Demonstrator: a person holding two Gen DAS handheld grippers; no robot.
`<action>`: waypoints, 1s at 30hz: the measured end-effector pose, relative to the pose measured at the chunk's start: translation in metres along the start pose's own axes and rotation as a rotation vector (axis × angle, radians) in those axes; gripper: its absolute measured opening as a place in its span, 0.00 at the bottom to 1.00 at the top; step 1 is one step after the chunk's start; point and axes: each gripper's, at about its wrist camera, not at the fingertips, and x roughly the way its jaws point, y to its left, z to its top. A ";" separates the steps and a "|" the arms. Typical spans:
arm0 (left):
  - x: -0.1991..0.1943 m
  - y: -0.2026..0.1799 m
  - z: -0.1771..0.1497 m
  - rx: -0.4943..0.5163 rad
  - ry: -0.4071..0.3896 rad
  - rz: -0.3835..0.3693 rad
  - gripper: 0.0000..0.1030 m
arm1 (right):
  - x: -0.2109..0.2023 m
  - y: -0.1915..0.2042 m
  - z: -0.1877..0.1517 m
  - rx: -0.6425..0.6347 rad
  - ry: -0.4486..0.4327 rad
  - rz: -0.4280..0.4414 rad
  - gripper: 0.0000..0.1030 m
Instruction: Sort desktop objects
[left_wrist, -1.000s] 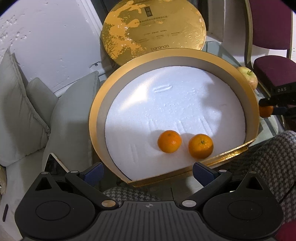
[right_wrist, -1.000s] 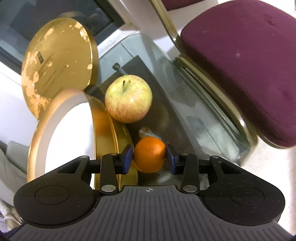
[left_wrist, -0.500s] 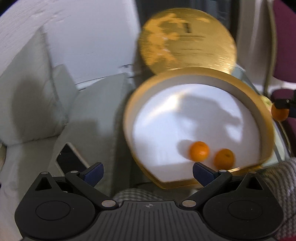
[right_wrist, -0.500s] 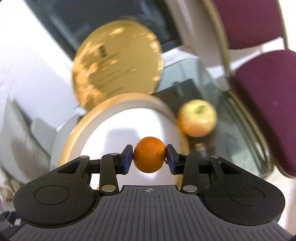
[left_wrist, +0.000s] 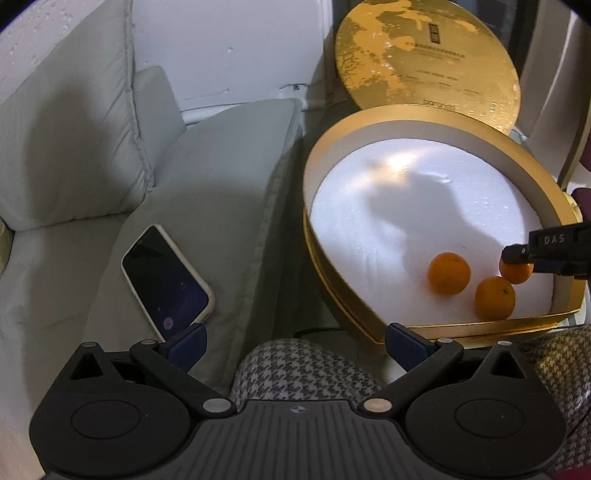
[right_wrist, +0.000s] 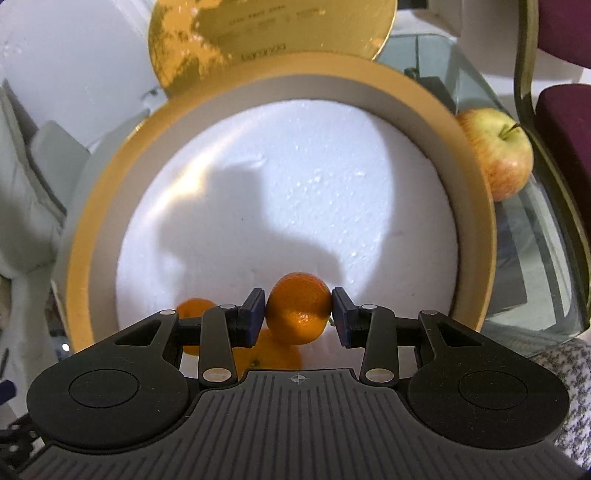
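Both views are sharp at centre, with strong fisheye curvature and dark vignetting at the corners. Light from above casts a soft grey shadow across the white foam liner (right_wrist: 280, 206); the gold lid (left_wrist: 424, 55) shows mottled glare.

We see the right gripper (right_wrist: 298, 313) pinching an orange (right_wrist: 297, 308) between its two blue pads (right_wrist: 253, 317). Below and ahead of it is a round gold box (right_wrist: 471, 206) with a white floor. Two more oranges (right_wrist: 192, 309) lie in the box, just under and to the left of the gripper. Past the box stands its gold lid (right_wrist: 266, 33). An apple (right_wrist: 496, 153) sits outside the box, off to the right.
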 end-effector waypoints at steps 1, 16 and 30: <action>0.001 0.001 0.000 -0.005 0.002 0.001 0.99 | 0.002 0.001 0.001 -0.003 0.003 -0.005 0.40; -0.005 -0.003 -0.003 0.016 -0.002 -0.005 0.99 | -0.019 -0.005 0.009 0.043 -0.052 0.014 0.46; -0.050 -0.039 -0.005 0.118 -0.094 0.001 0.99 | -0.121 -0.035 -0.036 0.019 -0.168 0.115 0.71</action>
